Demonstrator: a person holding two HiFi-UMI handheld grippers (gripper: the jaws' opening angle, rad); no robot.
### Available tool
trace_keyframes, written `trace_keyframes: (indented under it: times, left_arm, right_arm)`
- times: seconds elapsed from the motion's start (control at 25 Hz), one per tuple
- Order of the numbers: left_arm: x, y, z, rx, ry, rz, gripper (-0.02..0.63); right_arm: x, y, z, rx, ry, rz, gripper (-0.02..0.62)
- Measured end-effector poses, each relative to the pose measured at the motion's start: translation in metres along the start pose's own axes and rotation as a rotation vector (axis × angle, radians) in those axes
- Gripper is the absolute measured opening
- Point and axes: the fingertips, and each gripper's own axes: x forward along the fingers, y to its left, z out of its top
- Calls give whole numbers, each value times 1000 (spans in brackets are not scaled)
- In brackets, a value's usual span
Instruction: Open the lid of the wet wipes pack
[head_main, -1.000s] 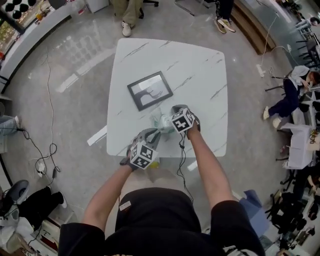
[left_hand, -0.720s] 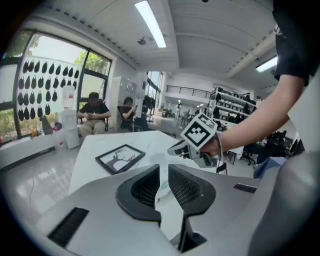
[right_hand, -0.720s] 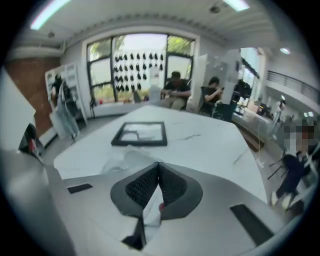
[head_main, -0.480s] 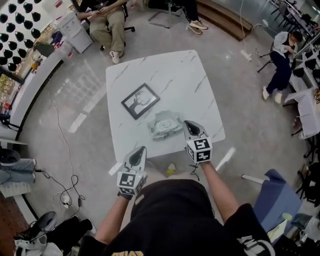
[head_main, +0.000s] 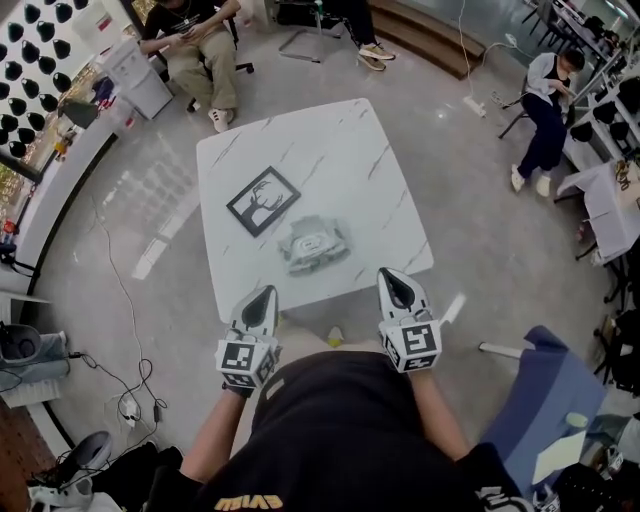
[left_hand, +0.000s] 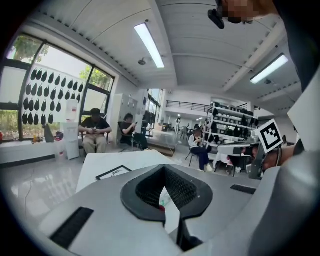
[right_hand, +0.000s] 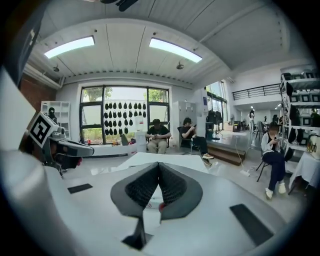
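Note:
The wet wipes pack (head_main: 313, 245) lies flat on the white marble table (head_main: 370, 180), near its front edge. From here I cannot tell whether its lid stands open. Both grippers hang off the table, close to the person's body. My left gripper (head_main: 263, 294) is shut and empty, below and left of the pack. My right gripper (head_main: 392, 276) is also shut and empty, below and right of it. In the left gripper view the left gripper's (left_hand: 162, 168) jaws are closed tip to tip, with the table (left_hand: 117, 161) beyond them. The right gripper view shows the right gripper (right_hand: 158, 165) shut the same way.
A black picture frame (head_main: 263, 200) lies on the table behind and left of the pack. Two people sit beyond the table's far side (head_main: 190, 40), and another sits at the right (head_main: 545, 100). A blue chair (head_main: 540, 390) stands at the lower right. Cables (head_main: 120, 290) trail over the floor.
Both grippers have drawn back from the pack, off the table's front edge toward the body, and risen. The pack now lies alone on the table. The left jaws closed fully.

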Motion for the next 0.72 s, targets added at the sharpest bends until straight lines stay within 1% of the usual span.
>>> trace_keyframes:
  times: [0.08, 0.24, 0.4, 0.6, 0.72]
  left_arm:
    - [7, -7, 1, 13, 8, -17, 18]
    - [18, -28, 18, 70, -16, -62, 18]
    - [24, -38, 23, 70, -5, -102, 18]
    - [20, -35, 22, 73, 8, -99, 18]
    - [17, -31, 20, 59, 17, -92, 18]
  right_arm:
    - [-3, -5, -3, -3, 2, -14, 2]
    - [-10, -15, 4, -13, -14, -28, 2]
    - [-12, -14, 4, -9, -17, -19, 2]
    - [-10, -12, 4, 3, -27, -8, 2]
    - [-10, -11, 6, -1, -32, 1, 2]
